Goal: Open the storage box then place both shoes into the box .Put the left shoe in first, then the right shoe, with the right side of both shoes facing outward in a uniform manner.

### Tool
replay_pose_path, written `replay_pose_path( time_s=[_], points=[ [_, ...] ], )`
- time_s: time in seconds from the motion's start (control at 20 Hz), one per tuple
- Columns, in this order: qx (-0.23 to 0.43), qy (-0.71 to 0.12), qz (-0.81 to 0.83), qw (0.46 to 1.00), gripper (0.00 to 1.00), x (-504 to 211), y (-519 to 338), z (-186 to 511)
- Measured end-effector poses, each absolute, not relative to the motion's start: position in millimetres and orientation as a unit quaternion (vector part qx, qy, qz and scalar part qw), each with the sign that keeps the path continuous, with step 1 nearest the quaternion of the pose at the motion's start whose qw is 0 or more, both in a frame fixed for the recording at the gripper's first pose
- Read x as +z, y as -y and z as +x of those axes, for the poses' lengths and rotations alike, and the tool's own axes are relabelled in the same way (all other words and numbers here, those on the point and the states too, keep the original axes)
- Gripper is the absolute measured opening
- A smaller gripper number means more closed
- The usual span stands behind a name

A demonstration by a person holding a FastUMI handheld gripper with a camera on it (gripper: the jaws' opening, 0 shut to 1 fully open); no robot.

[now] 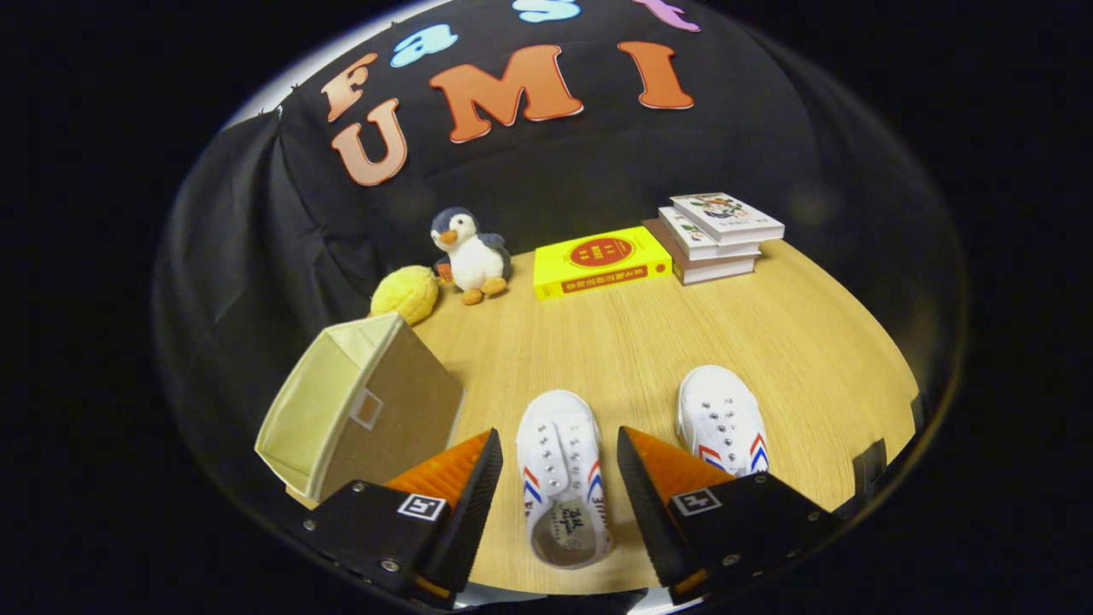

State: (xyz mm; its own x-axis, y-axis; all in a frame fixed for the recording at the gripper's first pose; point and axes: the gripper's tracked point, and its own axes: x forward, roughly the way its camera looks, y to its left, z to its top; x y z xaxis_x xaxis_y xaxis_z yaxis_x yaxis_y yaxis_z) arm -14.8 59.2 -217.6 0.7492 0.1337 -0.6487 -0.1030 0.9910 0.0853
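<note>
Counted: two white shoes (564, 478) (721, 420), one storage box (363, 406), four books (662, 243), one plush penguin (468, 254), one yellow ball (406, 293).

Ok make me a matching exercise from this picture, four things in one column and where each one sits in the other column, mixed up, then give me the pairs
Things:
1. storage box
2. penguin
3. yellow book
4. near shoe

Places:
A. between the open fingers of the gripper
B. beside the stack of books
C. next to the yellow ball
D. lying on its side, just beyond the left finger

Pairs: 1-D, 2-C, 3-B, 4-A
</note>
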Motion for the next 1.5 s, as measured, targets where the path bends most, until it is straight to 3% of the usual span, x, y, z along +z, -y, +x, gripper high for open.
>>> replay_pose_path(
  time_s=[0.25,0.8,1.05,1.3,1.4,1.5],
  points=[
    [0.058,-0.395,0.001,0.917,0.56,-265.9,-43.5,-23.6],
    [0.084,-0.426,-0.018,0.901,0.51,-316.3,-58.5,-20.3],
    [0.104,-0.406,-0.064,0.906,0.26,-316.4,-64.2,-20.5],
    [0.134,-0.396,-0.064,0.906,0.18,-314.8,-64.8,-18.6],
    [0.142,-0.401,-0.027,0.905,0.06,-314.5,-63.6,-19.2],
    [0.153,-0.407,0.018,0.900,0.01,-313.8,-63.5,-17.6]
  ],
)
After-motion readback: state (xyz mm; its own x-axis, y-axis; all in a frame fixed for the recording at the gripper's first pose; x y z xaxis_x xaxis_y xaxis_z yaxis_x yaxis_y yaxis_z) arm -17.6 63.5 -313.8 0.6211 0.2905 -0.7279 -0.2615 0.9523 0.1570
